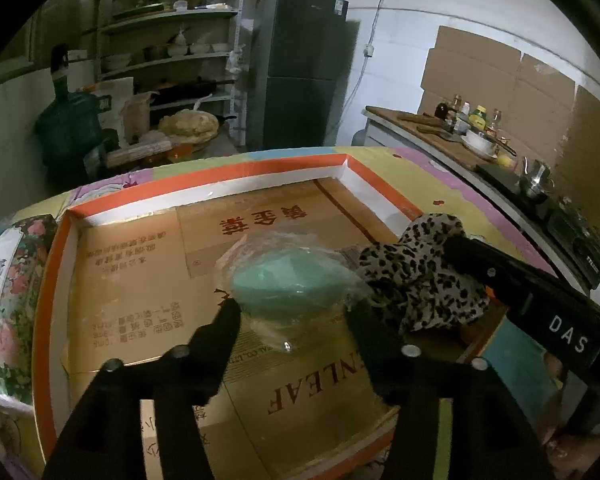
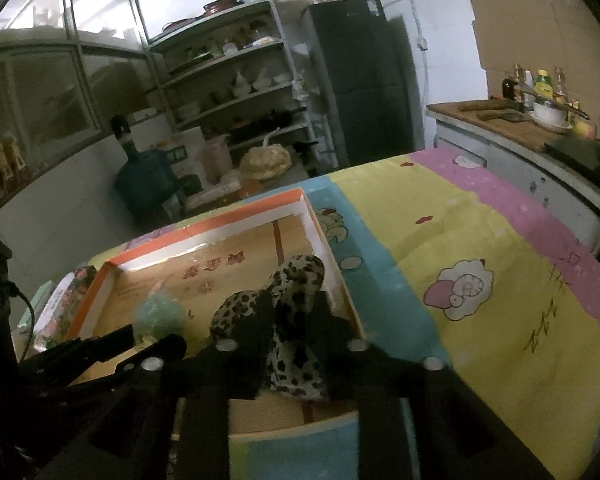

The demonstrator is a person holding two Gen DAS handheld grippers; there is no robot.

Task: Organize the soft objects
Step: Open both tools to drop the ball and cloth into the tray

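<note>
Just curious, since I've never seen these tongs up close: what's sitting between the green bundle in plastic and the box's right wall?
The leopard-print cloth lies there, beside the green bundle inside the orange-rimmed box. The left wrist view shows it best.

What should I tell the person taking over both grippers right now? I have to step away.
Left gripper: open, fingers either side of the green item in clear plastic, which lies on the cardboard floor of the orange-rimmed box.
Right gripper: jaws narrowly apart, leopard-print cloth between them; I cannot tell whether the pads still press it. The cloth lies in the box's right part.
Done: both soft things are in the box.
Left: back both grippers out; I see no other loose soft items in these views.
</note>
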